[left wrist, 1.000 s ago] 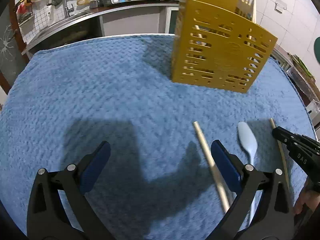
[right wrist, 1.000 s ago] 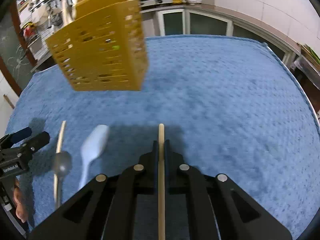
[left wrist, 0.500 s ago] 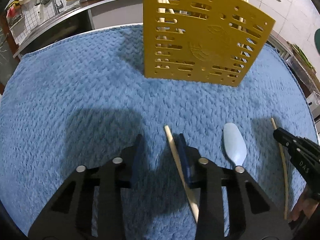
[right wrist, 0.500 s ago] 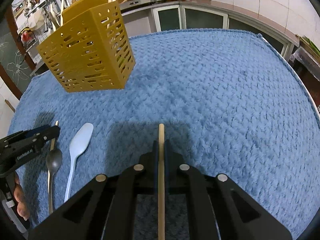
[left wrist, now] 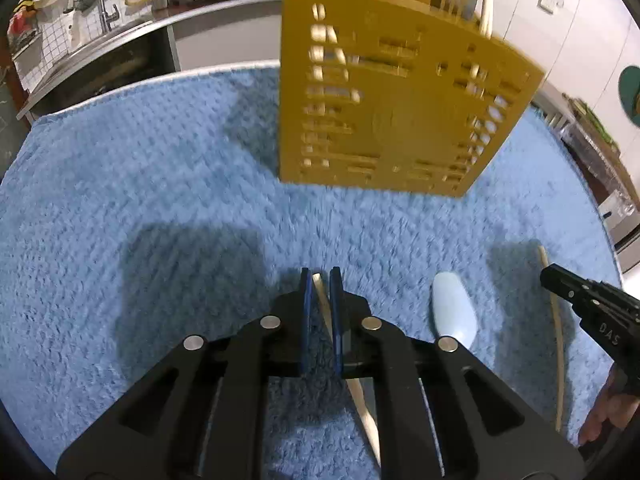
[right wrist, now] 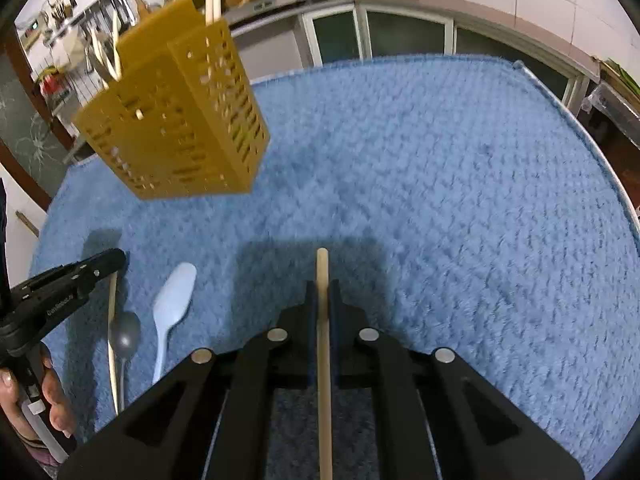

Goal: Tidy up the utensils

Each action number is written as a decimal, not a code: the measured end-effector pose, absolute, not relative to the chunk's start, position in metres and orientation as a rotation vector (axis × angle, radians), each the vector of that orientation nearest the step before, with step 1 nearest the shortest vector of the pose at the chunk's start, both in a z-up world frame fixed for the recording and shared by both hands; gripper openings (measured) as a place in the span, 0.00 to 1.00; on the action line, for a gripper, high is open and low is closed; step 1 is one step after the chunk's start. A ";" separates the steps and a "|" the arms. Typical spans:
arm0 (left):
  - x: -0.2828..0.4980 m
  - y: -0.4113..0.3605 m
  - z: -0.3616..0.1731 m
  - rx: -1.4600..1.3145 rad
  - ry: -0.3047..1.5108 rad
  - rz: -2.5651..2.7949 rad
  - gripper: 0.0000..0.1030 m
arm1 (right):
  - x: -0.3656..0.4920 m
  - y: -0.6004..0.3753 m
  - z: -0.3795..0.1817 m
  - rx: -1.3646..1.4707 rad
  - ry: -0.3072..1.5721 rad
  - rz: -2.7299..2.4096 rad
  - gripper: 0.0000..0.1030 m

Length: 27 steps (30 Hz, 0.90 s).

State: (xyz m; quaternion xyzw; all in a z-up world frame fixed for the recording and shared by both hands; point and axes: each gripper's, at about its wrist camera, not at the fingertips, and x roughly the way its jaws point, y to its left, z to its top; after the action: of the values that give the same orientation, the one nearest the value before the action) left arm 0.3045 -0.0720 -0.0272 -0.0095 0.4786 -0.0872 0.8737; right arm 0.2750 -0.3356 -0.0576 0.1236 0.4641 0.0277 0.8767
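Observation:
My left gripper [left wrist: 320,276] is closing its jaws on a wooden chopstick [left wrist: 326,304] that runs slantwise between the blue pads, just above the blue cloth [left wrist: 160,184]. My right gripper [right wrist: 322,286] is shut on a second chopstick [right wrist: 322,272] that sticks out ahead of its fingers. A light blue spoon [right wrist: 174,300] and a grey metal spoon [right wrist: 124,334] lie on the cloth between the two grippers. The yellow slotted utensil holder [left wrist: 392,120] stands ahead with chopsticks and a fork in it. It shows at the upper left in the right wrist view [right wrist: 172,136].
The blue cloth [right wrist: 440,180] covers the whole table, with a long open stretch to the right of the holder. A kitchen counter with a sink [left wrist: 92,48] and a stove runs behind the table. White cabinets [right wrist: 400,36] line the far right side.
The left jaws went from wide open to closed around the chopstick. Both grippers have moved toward the holder, which looks larger in the left view. The right gripper kept its grip.

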 end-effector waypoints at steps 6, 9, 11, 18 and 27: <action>0.288 -0.065 0.007 -0.008 0.870 -0.192 0.07 | 0.259 -0.346 -0.033 0.314 0.824 0.085 0.06; 0.277 -0.061 0.026 0.002 0.796 -0.187 0.07 | 0.248 -0.348 -0.018 0.333 0.733 0.096 0.06; 0.272 -0.059 0.036 0.009 0.749 -0.181 0.06 | 0.242 -0.351 -0.007 0.343 0.668 0.115 0.06; 0.254 -0.050 0.069 0.035 0.610 -0.192 0.06 | 0.234 -0.341 0.013 0.345 0.564 0.156 0.06; 0.238 -0.042 0.095 0.036 0.507 -0.239 0.05 | 0.219 -0.331 0.039 0.351 0.444 0.189 0.06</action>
State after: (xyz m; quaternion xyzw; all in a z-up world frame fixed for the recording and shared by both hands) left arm 0.2383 -0.0416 0.0955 0.0178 0.2504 -0.1179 0.9608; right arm 0.2191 -0.3313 0.0386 0.1730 0.2185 0.0929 0.9559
